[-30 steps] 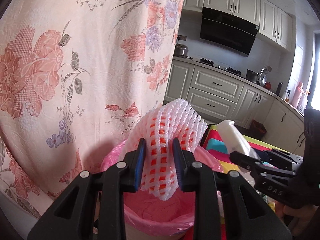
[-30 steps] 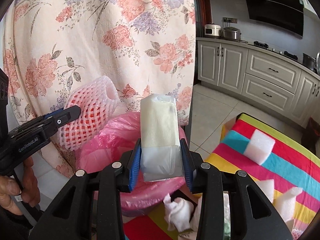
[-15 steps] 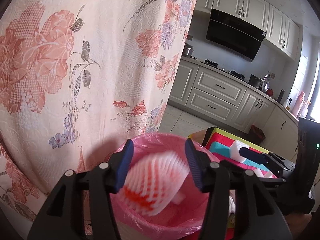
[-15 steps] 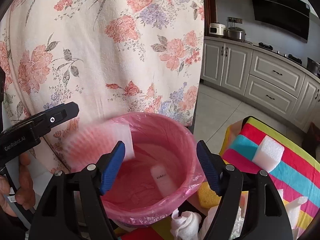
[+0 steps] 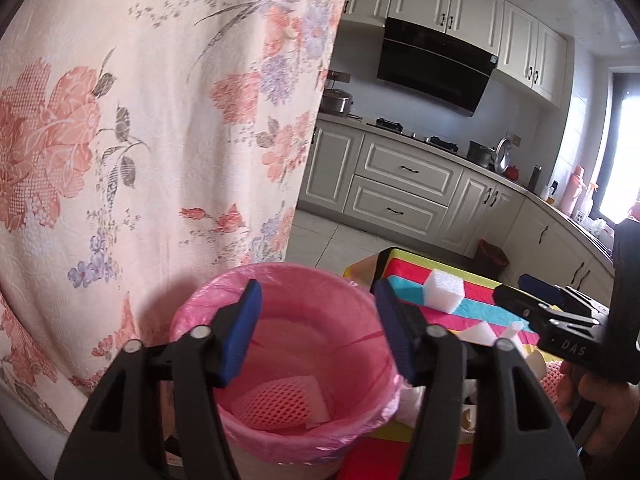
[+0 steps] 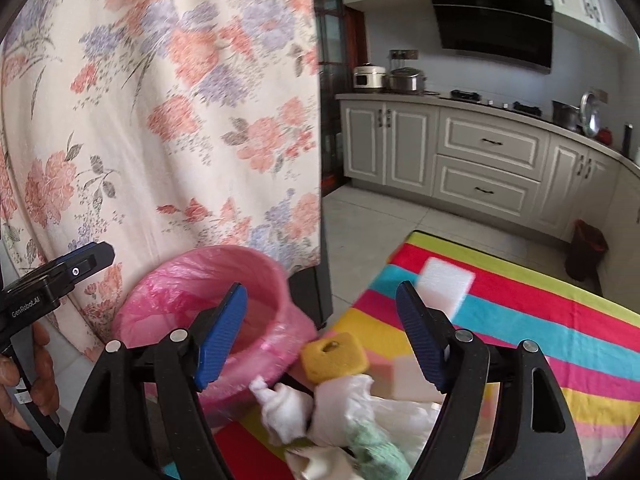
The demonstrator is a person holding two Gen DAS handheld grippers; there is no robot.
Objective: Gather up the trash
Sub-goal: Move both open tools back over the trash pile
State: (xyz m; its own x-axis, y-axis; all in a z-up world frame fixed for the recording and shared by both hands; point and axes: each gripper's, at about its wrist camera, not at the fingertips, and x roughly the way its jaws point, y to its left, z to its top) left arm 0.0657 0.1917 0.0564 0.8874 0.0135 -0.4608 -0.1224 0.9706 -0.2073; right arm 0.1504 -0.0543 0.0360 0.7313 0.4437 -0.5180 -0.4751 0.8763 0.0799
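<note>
Bin sits near me at left edge of surface, curtain hanging just behind it. Foam net lies in bin bottom. I see foam block farther out on surface, right of bin. Sponge lies just right of bin; crumpled tissues nearer me. Kitchen cabinets stand far, across floor.

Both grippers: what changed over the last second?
Left gripper dropped the foam net into the pink-lined bin; right gripper dropped its white packet in too and swung toward the striped cloth. Both jaws have just been opening, now empty. Bin, foam block unmoved.
</note>
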